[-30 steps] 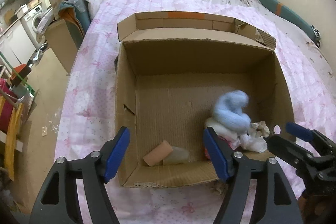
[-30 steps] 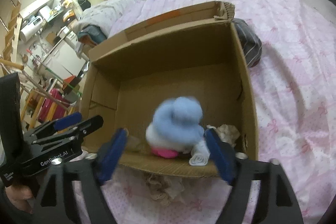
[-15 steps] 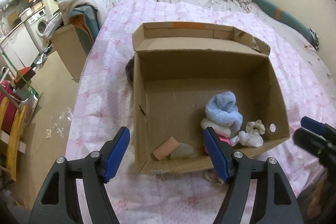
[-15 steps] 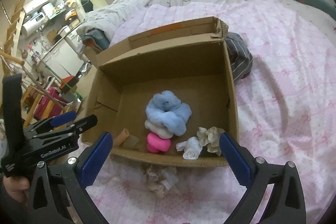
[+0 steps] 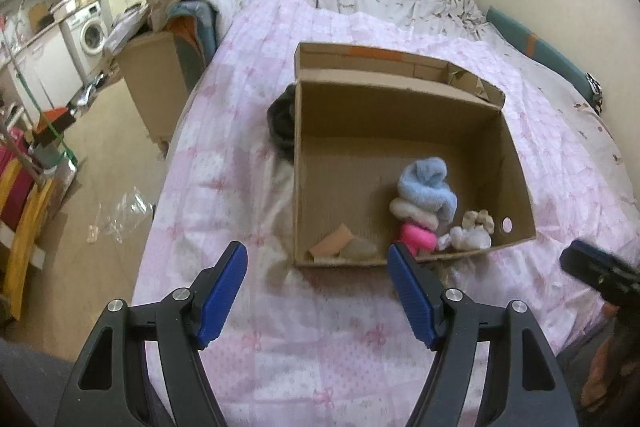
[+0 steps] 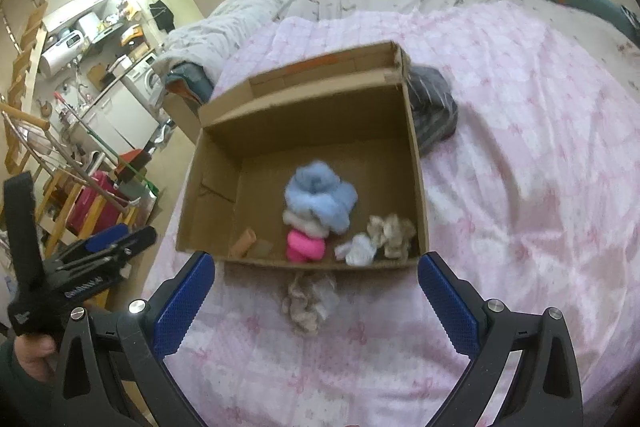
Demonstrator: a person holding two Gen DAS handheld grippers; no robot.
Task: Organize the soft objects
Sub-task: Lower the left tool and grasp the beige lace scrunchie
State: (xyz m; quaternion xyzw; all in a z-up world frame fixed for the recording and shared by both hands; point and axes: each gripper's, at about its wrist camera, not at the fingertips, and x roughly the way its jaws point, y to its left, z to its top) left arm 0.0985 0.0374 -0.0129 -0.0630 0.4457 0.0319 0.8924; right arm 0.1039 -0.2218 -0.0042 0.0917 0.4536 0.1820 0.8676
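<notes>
1. Two hand-held grippers, left hand-held gripper [image 5: 316, 291] and right hand-held gripper [image 6: 316, 297], hang spread wide and empty above the pink quilted bed [image 6: 520, 155].
2. You have the fluffy light-blue sock bundle [image 6: 320, 197] lying inside the open brown cardboard box [image 6: 212, 179], so collected pieces stay together.
3. One crumpled beige cloth [image 6: 308, 297] lies outside, touching the box's near wall; probably your next pick.

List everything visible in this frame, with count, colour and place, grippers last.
box: 1, brown cardboard, open, on bed
blue fluffy roll: 1, light blue, in box, atop cream roll
cream roll: 1, off-white, in box
pink roll: 1, hot pink, near front wall
white roll: 1, in box, front right
beige scrunchie: 1, front right corner
tan items: 2, front left
beige cloth: 1, on bedspread, outside box
dark garment: 1, grey striped, beside box
bedspread: 1, pink
left gripper: open, empty
right gripper: open, empty
</notes>
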